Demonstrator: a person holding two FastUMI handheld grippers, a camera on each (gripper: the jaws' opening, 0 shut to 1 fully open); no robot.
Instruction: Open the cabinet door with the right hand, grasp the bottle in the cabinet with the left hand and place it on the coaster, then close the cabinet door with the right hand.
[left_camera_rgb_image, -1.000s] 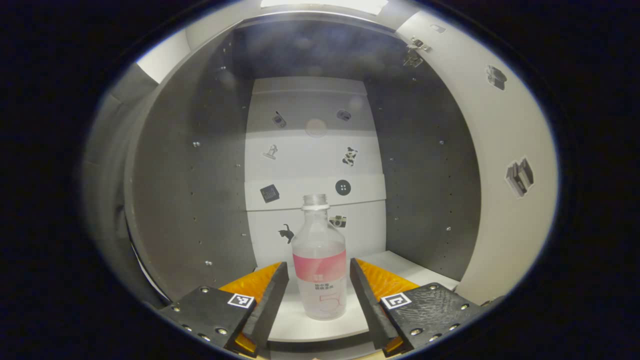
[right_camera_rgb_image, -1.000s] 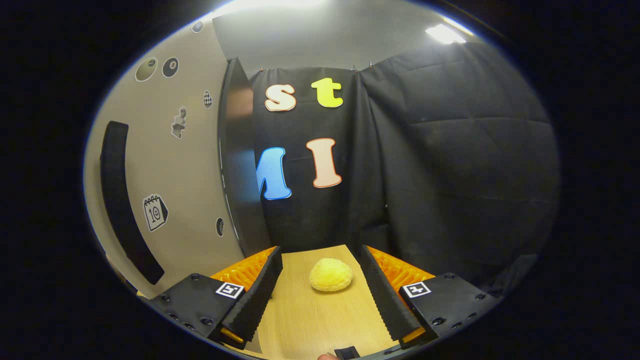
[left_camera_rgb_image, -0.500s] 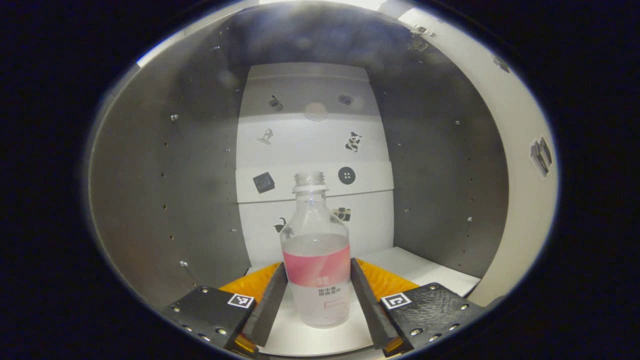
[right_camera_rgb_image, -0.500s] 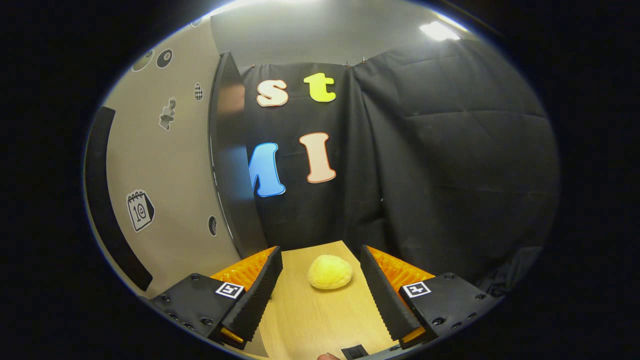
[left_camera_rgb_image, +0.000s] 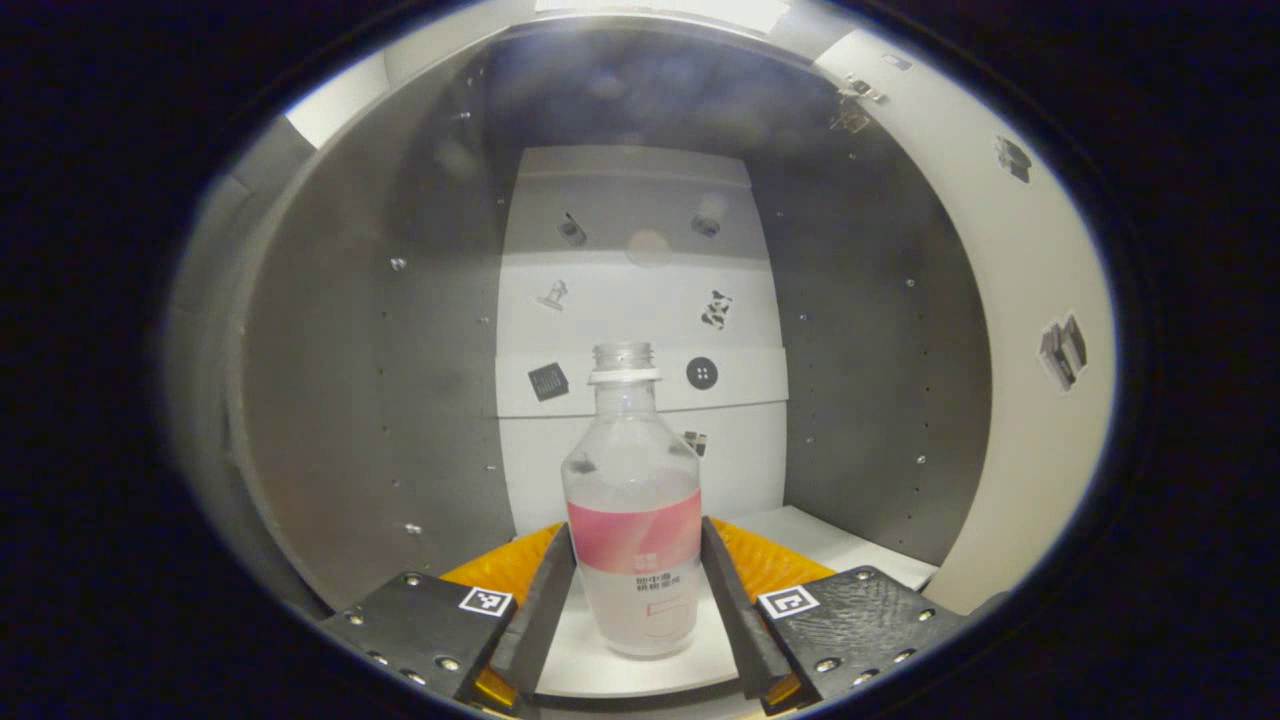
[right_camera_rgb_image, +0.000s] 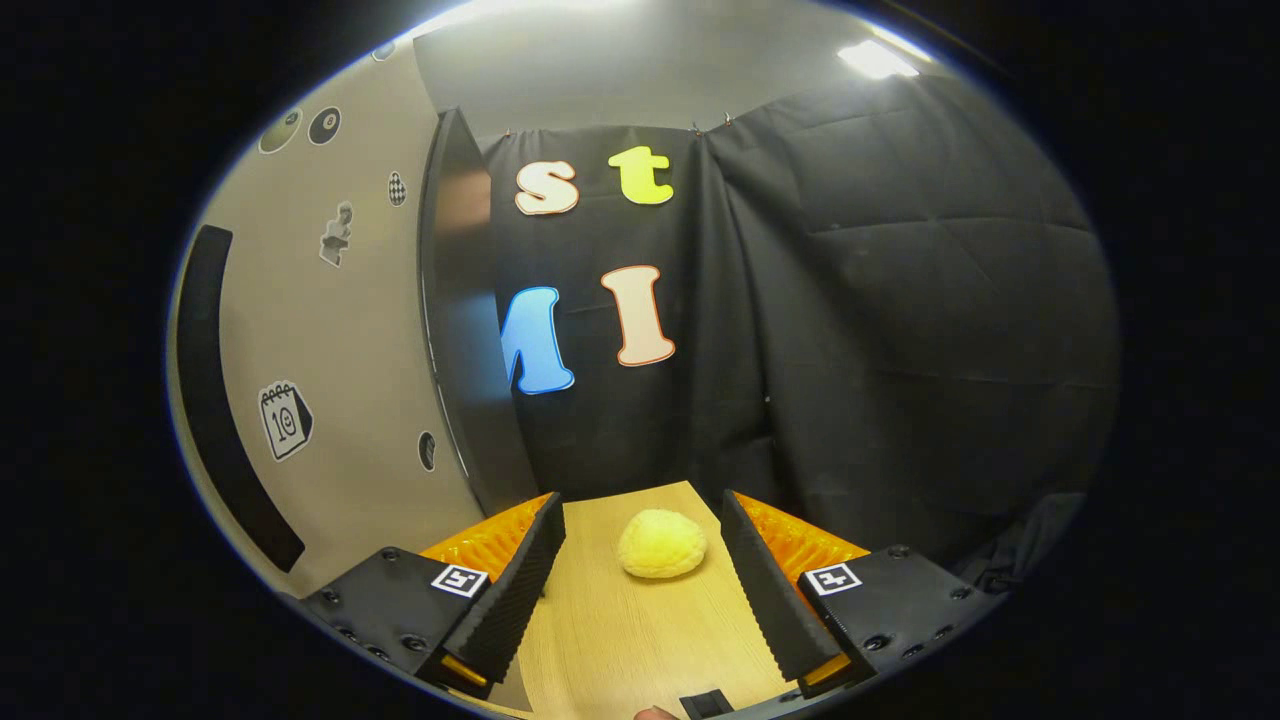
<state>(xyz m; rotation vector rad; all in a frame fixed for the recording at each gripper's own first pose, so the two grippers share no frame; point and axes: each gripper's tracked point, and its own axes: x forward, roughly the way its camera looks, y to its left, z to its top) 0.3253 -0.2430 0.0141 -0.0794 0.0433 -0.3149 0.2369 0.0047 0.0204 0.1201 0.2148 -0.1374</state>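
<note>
An open cabinet (left_camera_rgb_image: 330, 400) with grey side walls holds a clear plastic bottle (left_camera_rgb_image: 634, 520), uncapped, upright near the front edge of its white shelf (left_camera_rgb_image: 850, 545). The left gripper (left_camera_rgb_image: 637, 600) grasps the bottle, both fingers pressing its pink label band. It looks light, smooth, easily squeezed; that mid-body hold suits it. Over the wooden desk (right_camera_rgb_image: 610, 640), the right gripper (right_camera_rgb_image: 640, 590) is released, framing a yellow lump (right_camera_rgb_image: 662, 543) beside the open door (right_camera_rgb_image: 330, 350).
</note>
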